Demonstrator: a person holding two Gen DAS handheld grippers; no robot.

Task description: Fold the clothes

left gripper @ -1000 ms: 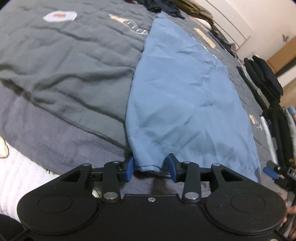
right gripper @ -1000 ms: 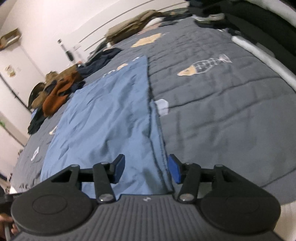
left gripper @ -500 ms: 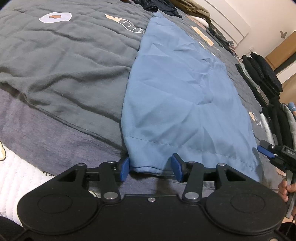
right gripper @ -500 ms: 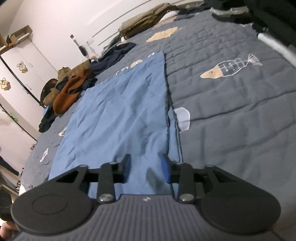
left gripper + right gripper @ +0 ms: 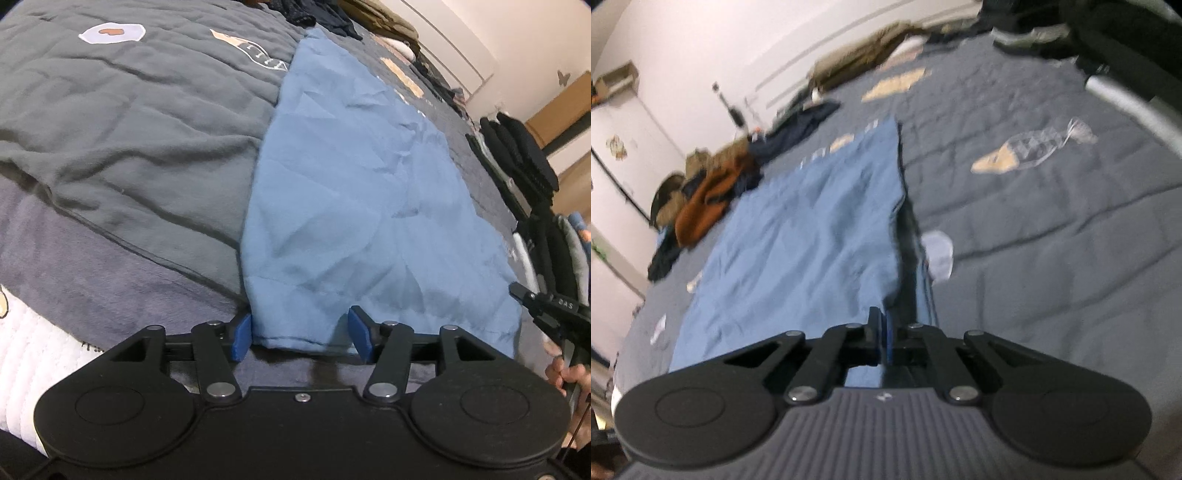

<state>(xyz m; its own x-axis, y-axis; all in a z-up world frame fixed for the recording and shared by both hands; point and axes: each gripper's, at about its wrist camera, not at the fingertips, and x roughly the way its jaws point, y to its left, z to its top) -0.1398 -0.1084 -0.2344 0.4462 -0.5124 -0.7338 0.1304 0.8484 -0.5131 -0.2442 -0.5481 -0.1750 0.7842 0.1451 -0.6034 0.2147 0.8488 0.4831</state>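
The right claw point(image 5: 884, 332) has just closed, seemingly pinching the near corner of the blue cloth point(image 5: 354, 206) spread on the bed point(image 5: 110, 129). The left claw point(image 5: 300, 334) has been opening, hem between untouched, so lifting must wait.

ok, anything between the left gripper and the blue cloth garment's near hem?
Nothing visible. The left gripper stands open with the blue cloth garment's near hem already between its pads, which have just been opening.
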